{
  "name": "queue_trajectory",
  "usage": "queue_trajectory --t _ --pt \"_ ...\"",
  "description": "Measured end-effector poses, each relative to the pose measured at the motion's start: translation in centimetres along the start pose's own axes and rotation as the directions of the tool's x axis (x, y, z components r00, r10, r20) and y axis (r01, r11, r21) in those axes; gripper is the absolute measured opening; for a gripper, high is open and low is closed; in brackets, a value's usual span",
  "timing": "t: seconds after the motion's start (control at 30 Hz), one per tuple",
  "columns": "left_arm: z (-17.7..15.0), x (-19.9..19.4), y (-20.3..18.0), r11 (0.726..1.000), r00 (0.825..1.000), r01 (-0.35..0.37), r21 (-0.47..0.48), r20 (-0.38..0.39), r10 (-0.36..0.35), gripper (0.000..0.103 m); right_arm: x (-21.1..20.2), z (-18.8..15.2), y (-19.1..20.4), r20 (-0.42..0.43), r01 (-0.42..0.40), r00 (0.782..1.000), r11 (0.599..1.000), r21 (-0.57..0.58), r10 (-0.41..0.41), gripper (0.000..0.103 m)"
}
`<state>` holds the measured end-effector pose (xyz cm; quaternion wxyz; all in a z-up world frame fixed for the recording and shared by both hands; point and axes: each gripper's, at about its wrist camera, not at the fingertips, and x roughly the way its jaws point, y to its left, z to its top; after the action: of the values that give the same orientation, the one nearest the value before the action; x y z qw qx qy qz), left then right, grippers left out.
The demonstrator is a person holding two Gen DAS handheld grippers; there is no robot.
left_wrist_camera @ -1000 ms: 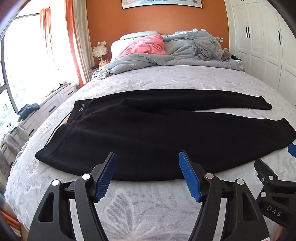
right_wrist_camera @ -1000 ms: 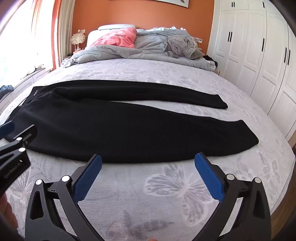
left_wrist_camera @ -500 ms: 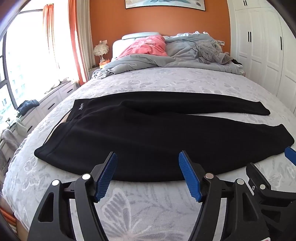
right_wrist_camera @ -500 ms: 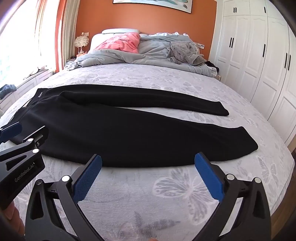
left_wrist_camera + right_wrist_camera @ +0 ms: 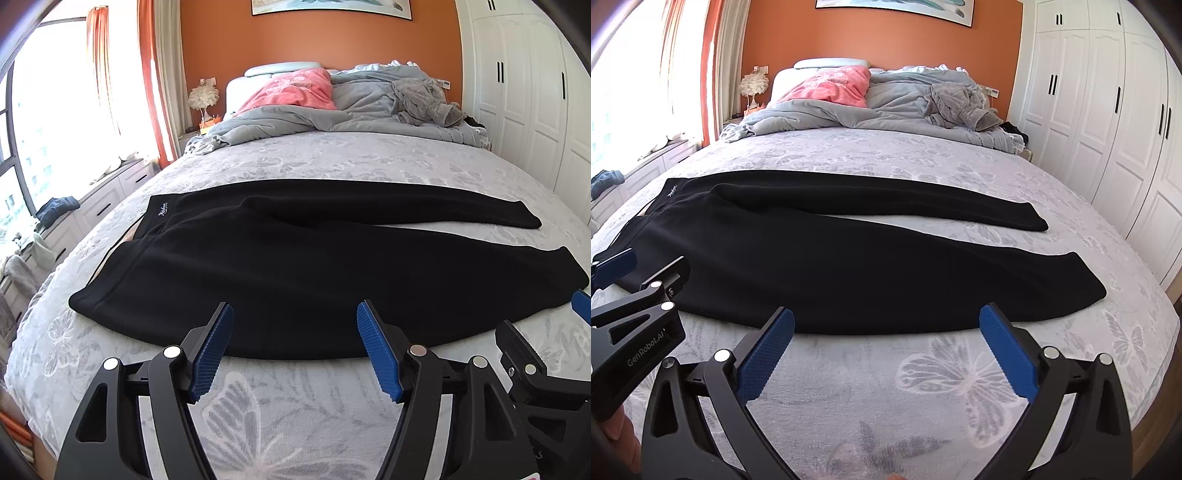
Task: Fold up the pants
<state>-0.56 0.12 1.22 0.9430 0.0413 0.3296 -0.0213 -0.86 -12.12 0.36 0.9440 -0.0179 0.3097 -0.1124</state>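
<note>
Nearest in the left wrist view, the left gripper (image 5: 295,332) hangs above the near edge of the bed (image 5: 258,406), its blue-padded jaws spread wide with nothing between them. At the lower right of that view the right gripper (image 5: 546,332) shows only in part. In its own view the right gripper (image 5: 886,339) is spread wider still and likewise holds nothing; the left gripper (image 5: 639,273) appears at that view's left edge, close to the waist end of the cloth.

Just beyond both sets of fingertips, the black pants (image 5: 295,266) lie flat across the grey butterfly-print bedspread (image 5: 942,369), waistband to the left, legs running right. The legs are parted in a narrow V, the near leg (image 5: 923,277) ending near the right side of the bed, the far leg (image 5: 923,203) ending a little short of it. Neither gripper touches the pants.

Farther back a rumpled grey duvet (image 5: 351,110) and a pink pillow (image 5: 291,92) sit at the headboard, against an orange wall (image 5: 886,40), with white wardrobes (image 5: 1108,110) on the right
</note>
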Motion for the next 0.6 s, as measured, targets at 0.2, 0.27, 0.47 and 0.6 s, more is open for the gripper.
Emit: queue_trajectory --t 0.2,0.27,0.47,0.6 --pt "0.3 -0.7 0.1 1.0 1.0 0.0 0.005 0.01 0.0 0.066 0.0 0.0 -0.1 -0.001 -0.003 1.0 1.0 0.003 0.003 0.098" --pt "0.3 -0.9 0.2 1.0 1.0 -0.003 0.006 0.01 0.003 0.066 0.0 0.0 -0.3 -0.003 -0.003 1.0 1.0 0.002 0.003 0.098" --pt "0.0 0.3 -0.3 1.0 1.0 -0.007 0.006 0.005 0.007 0.066 -0.1 0.0 -0.2 -0.002 -0.004 1.0 1.0 0.003 0.004 0.098" --pt "0.0 0.4 -0.3 1.0 1.0 -0.009 0.005 0.005 0.009 0.066 -0.1 0.0 -0.2 0.003 0.0 1.0 1.0 0.002 0.0 0.098"
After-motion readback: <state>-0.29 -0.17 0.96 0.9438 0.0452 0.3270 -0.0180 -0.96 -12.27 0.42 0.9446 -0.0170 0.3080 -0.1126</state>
